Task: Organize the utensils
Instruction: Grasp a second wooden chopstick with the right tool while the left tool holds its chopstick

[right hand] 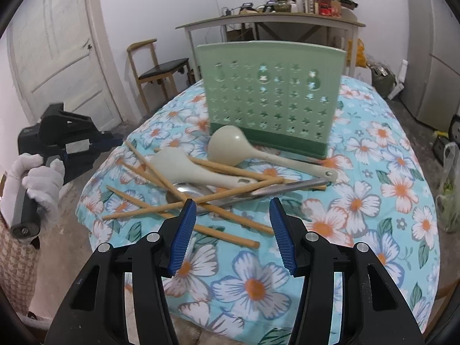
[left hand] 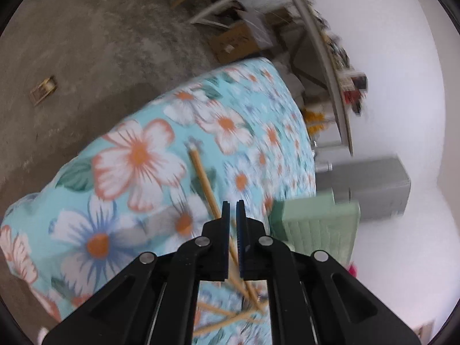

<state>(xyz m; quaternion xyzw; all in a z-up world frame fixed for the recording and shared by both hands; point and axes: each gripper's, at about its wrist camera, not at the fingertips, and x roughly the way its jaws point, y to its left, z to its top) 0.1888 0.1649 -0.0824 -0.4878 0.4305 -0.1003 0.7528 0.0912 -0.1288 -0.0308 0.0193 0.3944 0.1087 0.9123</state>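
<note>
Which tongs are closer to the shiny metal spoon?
Right. The right tongs hang open just in front of the metal spoon; the left tongs are off by the table's left edge.

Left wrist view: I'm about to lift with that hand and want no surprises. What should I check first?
1. Left gripper fingers closed: ok.
2. Chopstick truly pinched between them: cannot tell; it lines up with the gap but may lie underneath.
3. Green utensil holder upright on the table: ok.
4. Right gripper open, holding nothing: ok.
5. Rest of the pile untangled: not ok; loose chopsticks cross over the metal spoon.
</note>
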